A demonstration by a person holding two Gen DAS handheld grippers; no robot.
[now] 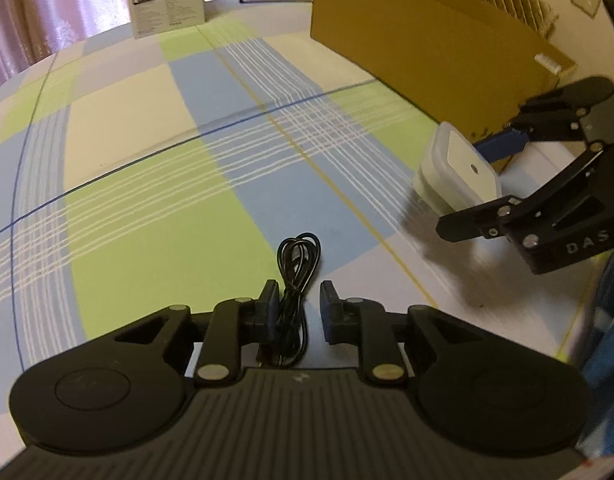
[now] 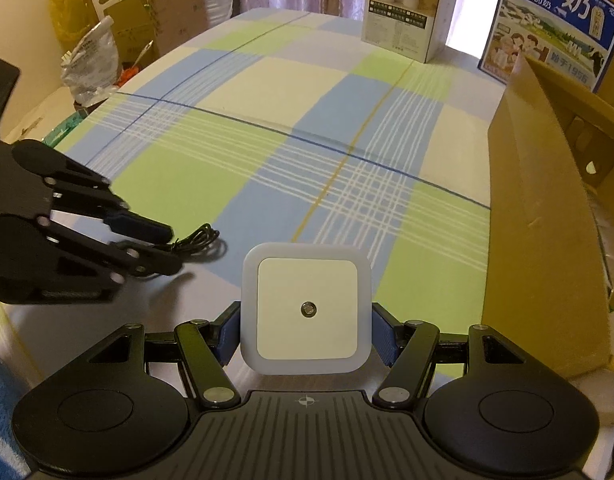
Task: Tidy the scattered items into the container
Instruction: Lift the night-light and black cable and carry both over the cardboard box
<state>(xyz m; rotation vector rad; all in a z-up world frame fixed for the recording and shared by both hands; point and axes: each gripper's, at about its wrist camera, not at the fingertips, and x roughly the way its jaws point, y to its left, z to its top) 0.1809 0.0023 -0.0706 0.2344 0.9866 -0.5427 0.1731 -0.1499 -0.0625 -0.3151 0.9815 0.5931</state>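
- Black cable (image 1: 298,276), coiled in a small bundle: light, floppy, loops likely to slip or snag. Best pinched across the bundle's middle so all strands are caught.
- Left gripper (image 1: 298,300): jaws narrow, straddling the cable. Left pad touches it, gap shows on the right; firm pinch not clear. Cable lies near the front edge of the checked bedsheet (image 1: 147,128).
- Night light (image 2: 306,310): square white plastic block w/ frosted rim and small round sensor in centre. Rigid, light, smooth sides, maybe slippery.
- Right gripper (image 2: 306,336): about half open, blue pads pressed on its two opposite sides, held above the sheet.
- Cardboard box (image 2: 543,216) stands at the sheet's right edge, just beside the light.
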